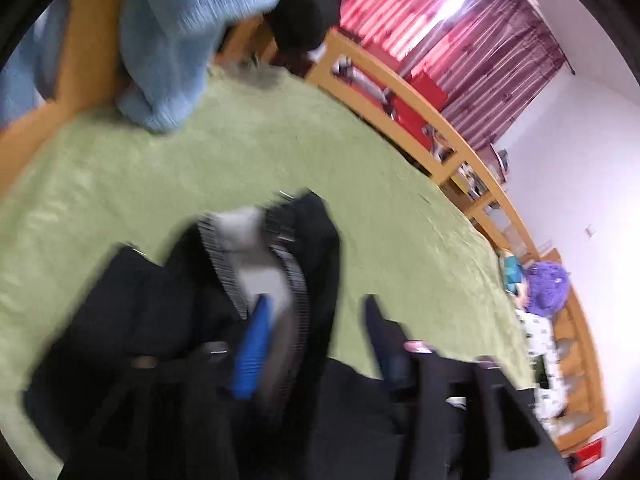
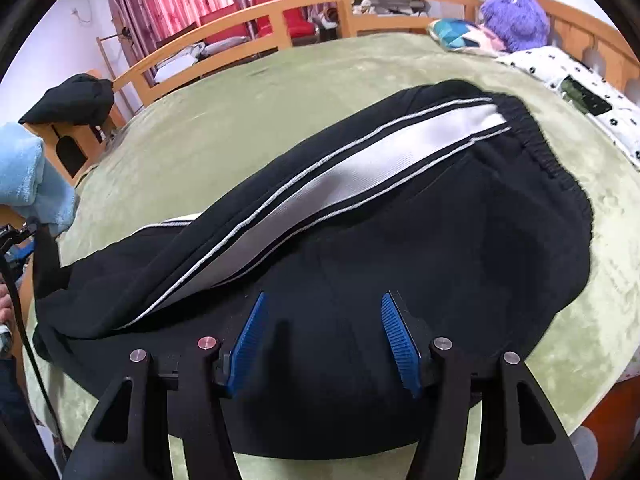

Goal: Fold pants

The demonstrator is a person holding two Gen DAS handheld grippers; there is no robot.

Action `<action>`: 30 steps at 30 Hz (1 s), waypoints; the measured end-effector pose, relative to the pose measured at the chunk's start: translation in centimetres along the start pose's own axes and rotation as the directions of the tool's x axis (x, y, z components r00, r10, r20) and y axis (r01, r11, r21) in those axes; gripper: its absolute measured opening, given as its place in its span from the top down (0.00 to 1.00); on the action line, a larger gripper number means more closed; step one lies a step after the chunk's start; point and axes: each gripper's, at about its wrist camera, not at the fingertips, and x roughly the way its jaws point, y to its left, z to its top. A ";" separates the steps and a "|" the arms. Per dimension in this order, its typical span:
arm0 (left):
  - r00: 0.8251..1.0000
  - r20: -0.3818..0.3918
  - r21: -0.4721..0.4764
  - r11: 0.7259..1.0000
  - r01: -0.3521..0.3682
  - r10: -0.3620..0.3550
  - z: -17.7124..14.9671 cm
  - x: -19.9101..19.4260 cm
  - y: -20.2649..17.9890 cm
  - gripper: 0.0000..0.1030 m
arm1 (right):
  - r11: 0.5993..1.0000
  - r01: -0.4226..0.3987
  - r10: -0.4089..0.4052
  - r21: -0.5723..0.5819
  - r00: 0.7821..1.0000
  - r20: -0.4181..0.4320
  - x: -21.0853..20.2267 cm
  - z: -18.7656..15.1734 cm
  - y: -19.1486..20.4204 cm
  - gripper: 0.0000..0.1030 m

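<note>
Black track pants with a wide white side stripe lie partly folded on a green bedspread. The elastic waistband is at the upper right in the right wrist view. My right gripper is open, its blue pads just over the near black fabric, holding nothing. In the blurred left wrist view the leg end of the pants lies bunched on the bedspread. My left gripper is open above it, one blue pad over the stripe.
A light blue towel and a black garment hang on the wooden bed frame. A purple plush toy, a patterned pillow and a white dotted cover lie at the head of the bed. Red chairs stand behind.
</note>
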 end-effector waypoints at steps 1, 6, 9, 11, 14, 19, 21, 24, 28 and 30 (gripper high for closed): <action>0.999 0.040 0.003 1.000 -0.025 0.025 -0.3 -1.4 0.9 0.28 | 1.000 -0.003 0.003 -0.012 1.000 0.000 0.1 -0.1 0.3 0.43; 0.981 0.090 -0.037 0.985 -0.170 0.173 -1.8 -5.3 6.6 0.28 | 1.000 -0.021 0.021 -0.018 1.000 -0.010 0.8 -0.5 1.4 0.43; 0.982 0.036 -0.036 0.983 -0.183 0.184 -3.0 -4.0 8.7 0.30 | 0.999 -0.048 0.048 0.004 0.998 -0.026 1.6 -0.6 2.0 0.43; 0.986 -0.002 -0.046 0.984 -0.169 0.170 -3.4 -2.5 9.3 0.39 | 0.998 -0.058 0.058 0.006 0.998 -0.038 2.2 -0.6 2.6 0.43; 0.990 -0.050 -0.064 0.989 -0.133 0.130 -3.1 0.1 9.6 0.48 | 0.998 -0.060 0.059 -0.007 0.997 -0.046 2.5 -0.6 3.6 0.43; 0.992 -0.067 -0.028 0.993 -0.112 0.110 -3.0 2.8 9.1 0.68 | 0.997 -0.013 0.010 -0.069 0.999 -0.044 2.2 -0.7 4.6 0.43; 0.991 -0.098 -0.016 0.995 -0.095 0.093 -3.1 3.7 8.9 0.86 | 0.998 -0.008 0.004 -0.063 0.998 -0.056 2.4 -0.7 4.5 0.43; 0.993 -0.057 -0.001 0.995 -0.100 0.100 -2.3 2.1 8.6 0.90 | 0.999 -0.005 0.002 -0.037 0.998 -0.064 3.0 -0.8 4.3 0.43; 0.992 0.005 -0.024 0.992 -0.124 0.124 -0.5 -3.2 8.9 0.90 | 0.999 0.010 -0.012 -0.035 0.998 -0.058 3.1 -0.5 4.3 0.43; 0.994 0.013 -0.039 0.993 -0.111 0.112 0.1 -5.9 9.3 0.90 | 1.000 -0.005 0.004 -0.030 0.999 -0.052 3.0 -0.4 4.5 0.43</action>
